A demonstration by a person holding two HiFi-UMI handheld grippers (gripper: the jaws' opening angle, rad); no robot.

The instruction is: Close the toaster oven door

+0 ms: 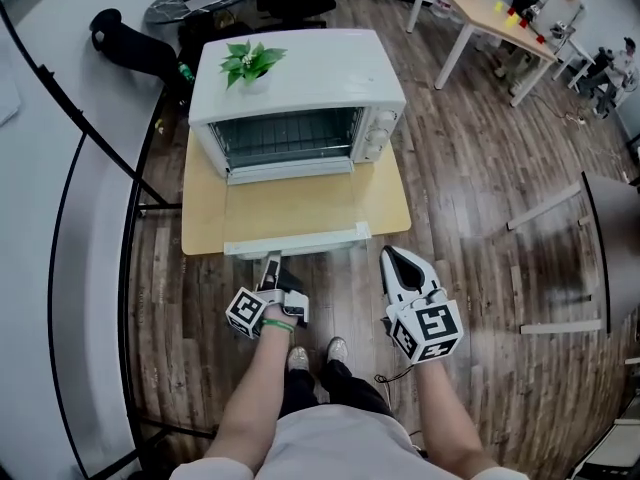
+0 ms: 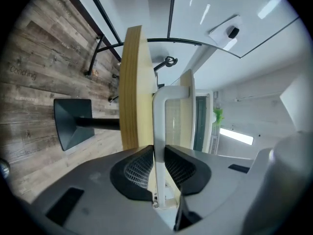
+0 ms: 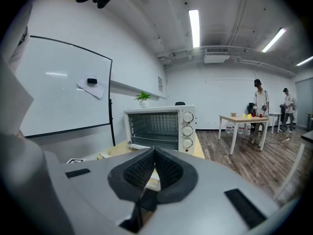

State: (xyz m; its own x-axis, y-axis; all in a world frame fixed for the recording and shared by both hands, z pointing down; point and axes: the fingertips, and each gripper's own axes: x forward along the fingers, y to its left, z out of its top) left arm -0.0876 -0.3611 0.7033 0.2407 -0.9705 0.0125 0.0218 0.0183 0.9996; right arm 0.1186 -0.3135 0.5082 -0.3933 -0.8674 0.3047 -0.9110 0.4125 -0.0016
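The toaster oven (image 1: 300, 78) stood at the back of a small wooden worktop (image 1: 200, 218), cavity facing the person. Its glass door (image 1: 290, 208) hung fully open, lying flat over the worktop with the white handle (image 1: 300, 241) out past the front edge. That overhang probably explained the approach. The left gripper (image 1: 270, 263) came in low from the person's side and its fingers (image 2: 139, 168) were clamped on the handle bar (image 2: 159, 126), which ran straight up between the ribbed pads in the left gripper view. Gripping the far lip of the door gave the longest lever for swinging it up on its hinge, so the close looked set up but not yet begun.

The right gripper (image 1: 395, 263) hung apart to the right, off the worktop, with its fingers (image 3: 168, 170) pressed together on nothing. It seemed parked clear of the door's arc, aimed loosely at the oven (image 3: 159, 126).

A potted plant (image 1: 250, 61) sat on the oven's roof, likely to wobble if the door slammed.

The hinge could not be seen in any view. The glass was so clear from the head view that the panel's outline was hard to trace. The left gripper view was rolled sideways and cut the handle's ends off. The knob (image 3: 187, 129) markings were too small to read.
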